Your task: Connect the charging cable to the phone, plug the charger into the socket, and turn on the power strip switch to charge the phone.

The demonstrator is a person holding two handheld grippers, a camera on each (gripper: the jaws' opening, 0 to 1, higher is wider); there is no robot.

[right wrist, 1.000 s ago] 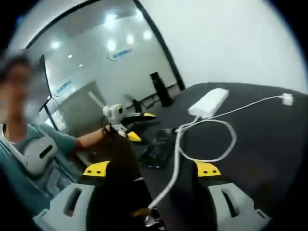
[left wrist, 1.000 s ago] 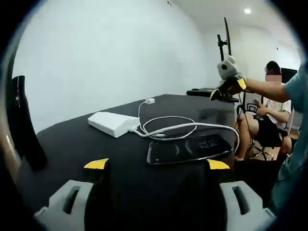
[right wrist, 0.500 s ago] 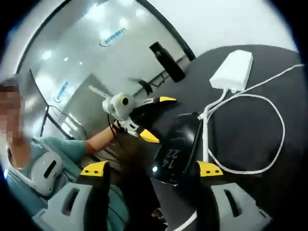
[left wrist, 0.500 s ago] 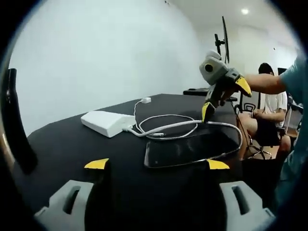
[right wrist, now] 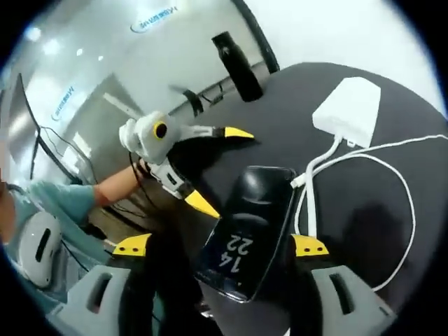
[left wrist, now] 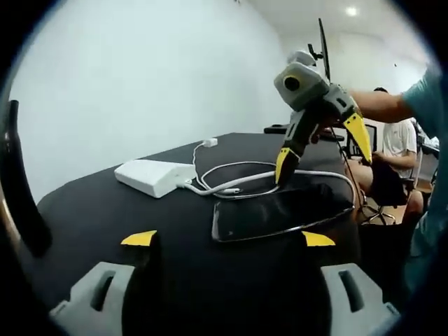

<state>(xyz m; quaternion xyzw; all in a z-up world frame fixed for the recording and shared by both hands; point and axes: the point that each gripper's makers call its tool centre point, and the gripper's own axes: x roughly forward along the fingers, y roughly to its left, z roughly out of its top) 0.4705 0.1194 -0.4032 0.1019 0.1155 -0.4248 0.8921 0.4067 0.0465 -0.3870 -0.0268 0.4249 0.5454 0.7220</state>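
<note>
We see the phone (left wrist: 283,210) lying flat on the black table (left wrist: 105,210), centre right in the left gripper view, screen up and lit; in the right gripper view it sits at lower centre (right wrist: 245,234), between our own two jaws and just beyond their tips. The white cable (left wrist: 238,183) loops beside it, one end running to the white power strip (left wrist: 155,176) at left of centre, the small white charger (left wrist: 209,143) lying farther back near the table's far edge. The right gripper (left wrist: 322,150) hangs just above the phone's far edge with its yellow-tipped jaws spread wide, holding nothing. The left gripper (right wrist: 210,168) shows at centre left of the right gripper view, jaws likewise apart and empty, near the phone's corner. We judge the phone slick, rigid and breakable, best pinned by its long edges rather than its glass. The cable looks light and limp; we would take it right behind the plug, which lies close to the phone's side at centre right.
</note>
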